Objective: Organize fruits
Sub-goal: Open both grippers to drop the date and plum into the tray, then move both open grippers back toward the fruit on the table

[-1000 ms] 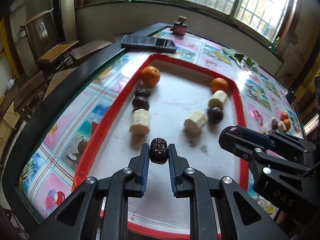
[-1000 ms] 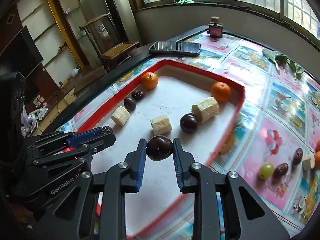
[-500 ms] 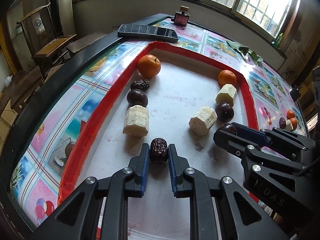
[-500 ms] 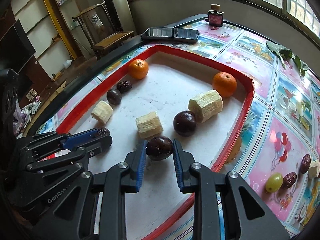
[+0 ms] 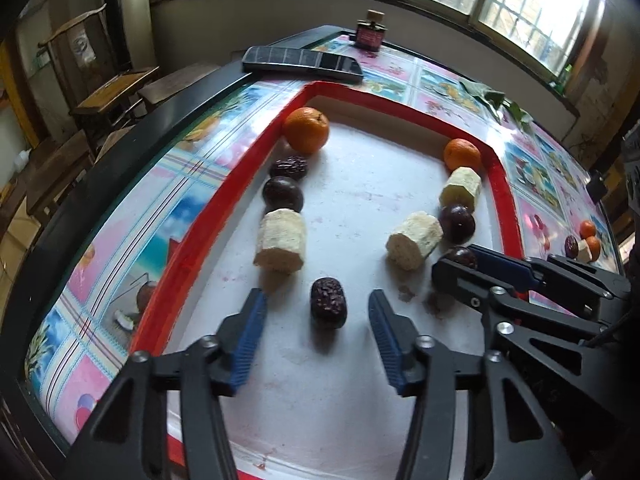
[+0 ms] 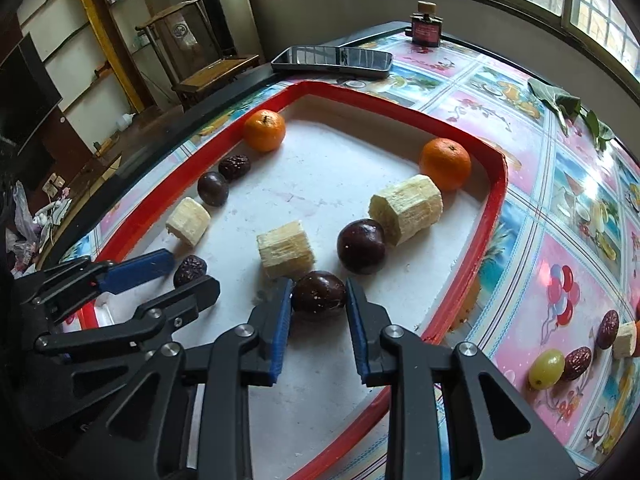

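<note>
My left gripper [image 5: 316,336] has its jaws wide, and the wrinkled red date [image 5: 328,302] lies loose between them on the white floor of the red-rimmed tray [image 5: 200,236], touching neither ribbed blue pad. It sits at the near end of the left row: fibrous sugarcane chunk [image 5: 280,246], smooth dark passion fruit [image 5: 282,192], another date, then a glossy orange [image 5: 306,129] at the far end. My right gripper [image 6: 318,320] has its jaws narrow around a round, dark passion fruit [image 6: 319,293] (speckled skin) resting on the tray, just near of a cut sugarcane block [image 6: 285,249]; the right pad looks barely clear of it. The tray rests on a table [image 6: 560,240] under a glossy patterned cloth.
</note>
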`<action>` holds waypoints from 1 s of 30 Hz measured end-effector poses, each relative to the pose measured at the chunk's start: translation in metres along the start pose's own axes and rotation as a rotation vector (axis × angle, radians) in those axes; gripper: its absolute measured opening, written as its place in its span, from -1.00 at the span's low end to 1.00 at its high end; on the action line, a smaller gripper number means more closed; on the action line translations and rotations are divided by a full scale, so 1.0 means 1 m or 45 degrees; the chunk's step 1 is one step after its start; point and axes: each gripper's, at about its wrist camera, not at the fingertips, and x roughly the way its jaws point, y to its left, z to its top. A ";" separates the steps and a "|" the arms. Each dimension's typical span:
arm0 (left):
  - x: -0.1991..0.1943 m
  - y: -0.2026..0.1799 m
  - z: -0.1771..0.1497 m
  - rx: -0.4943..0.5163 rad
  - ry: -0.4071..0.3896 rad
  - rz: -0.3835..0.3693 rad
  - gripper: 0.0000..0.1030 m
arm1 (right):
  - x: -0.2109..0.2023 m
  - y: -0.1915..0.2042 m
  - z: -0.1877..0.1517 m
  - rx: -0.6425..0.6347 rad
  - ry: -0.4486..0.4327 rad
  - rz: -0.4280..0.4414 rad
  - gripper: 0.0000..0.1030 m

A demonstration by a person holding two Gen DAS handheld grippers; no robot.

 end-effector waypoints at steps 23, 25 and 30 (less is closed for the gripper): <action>-0.023 -0.001 -0.017 -0.015 -0.005 0.068 0.26 | -0.045 -0.009 -0.014 0.086 -0.063 -0.002 0.05; -0.026 -0.006 -0.018 -0.006 -0.010 0.063 0.26 | -0.051 -0.011 -0.018 0.096 -0.073 0.002 0.06; -0.034 -0.032 -0.022 0.063 -0.043 0.037 0.26 | -0.067 -0.021 -0.032 0.132 -0.092 0.009 0.07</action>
